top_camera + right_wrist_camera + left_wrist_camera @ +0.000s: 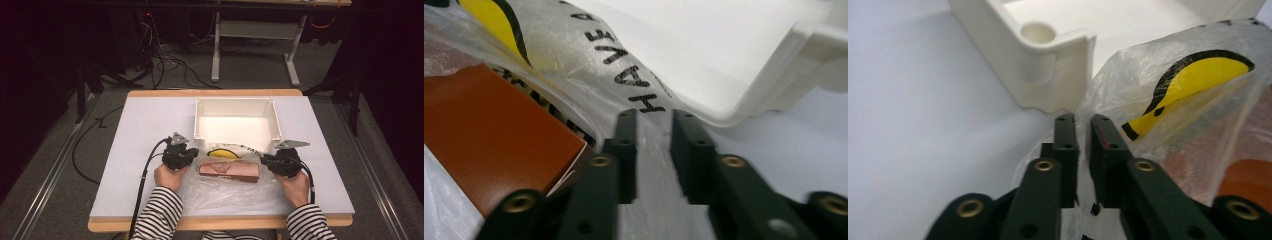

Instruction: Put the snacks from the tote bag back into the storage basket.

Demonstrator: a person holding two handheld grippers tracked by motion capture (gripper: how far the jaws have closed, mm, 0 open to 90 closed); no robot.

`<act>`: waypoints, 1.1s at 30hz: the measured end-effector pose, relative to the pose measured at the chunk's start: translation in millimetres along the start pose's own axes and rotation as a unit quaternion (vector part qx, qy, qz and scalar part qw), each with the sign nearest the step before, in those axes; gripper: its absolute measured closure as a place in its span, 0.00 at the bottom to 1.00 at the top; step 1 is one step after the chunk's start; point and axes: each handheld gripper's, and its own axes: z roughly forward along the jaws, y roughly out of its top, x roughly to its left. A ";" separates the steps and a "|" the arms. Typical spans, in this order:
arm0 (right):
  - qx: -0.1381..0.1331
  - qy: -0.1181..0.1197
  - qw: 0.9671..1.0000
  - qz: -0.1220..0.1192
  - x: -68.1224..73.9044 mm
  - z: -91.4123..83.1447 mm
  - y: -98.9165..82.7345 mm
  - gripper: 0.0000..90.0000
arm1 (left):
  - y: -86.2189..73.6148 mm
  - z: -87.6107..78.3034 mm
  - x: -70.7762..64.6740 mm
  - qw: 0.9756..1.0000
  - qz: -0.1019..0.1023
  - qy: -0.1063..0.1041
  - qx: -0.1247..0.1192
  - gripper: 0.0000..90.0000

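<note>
Striped sleeves come in from the near edge of the table [125, 150], each hand holding a black gripper. Between them lies a clear plastic bag [220, 187], crumpled and spread flat on the pale surface, with a reddish-brown box [230, 171] inside it, lying lengthwise from left to right. A yellow mark edged in black [223, 153] is printed on the bag, near its far edge, and black lettering runs along the film beside it.

At the bag's left end sits the left gripper [187, 156]. From its own view [1083, 127], the jaws stand almost together with only a narrow gap, and a fold of the thin film runs up between them, so it looks clamped on the bag's edge. The right gripper [265, 161] is at the bag's right end. In its own view [653, 125] the jaws are drawn close with the bag's film lying between them; they appear to pinch it, though the film is so thin that I cannot be sure how firmly.

Just beyond the bag stands a white open bin [200, 120], square, with rounded corners; the bag's far edge reaches close to its near wall. Past the table, cables trail over the grey floor [250, 75].
</note>
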 end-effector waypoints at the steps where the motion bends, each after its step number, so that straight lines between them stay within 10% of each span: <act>1: 0.006 0.001 1.000 -0.002 -0.4 1.9 -1.3 0.94 | -1.3 1.6 0.1 1.000 -0.001 -0.001 0.004 0.98; 17: 0.029 -0.022 0.999 -0.025 0.6 19.4 -17.2 0.96 | -26.9 6.2 -8.1 0.998 0.030 0.006 0.055 1.00; 24: -0.003 -0.020 1.000 -0.007 -1.6 2.4 -17.1 0.78 | -19.3 -27.3 -10.6 1.000 0.018 0.000 -0.023 0.68; 33: 0.001 -0.020 1.000 -0.010 2.5 6.1 -12.5 0.75 | -19.6 -52.3 -31.9 0.998 0.058 -0.005 -0.039 0.50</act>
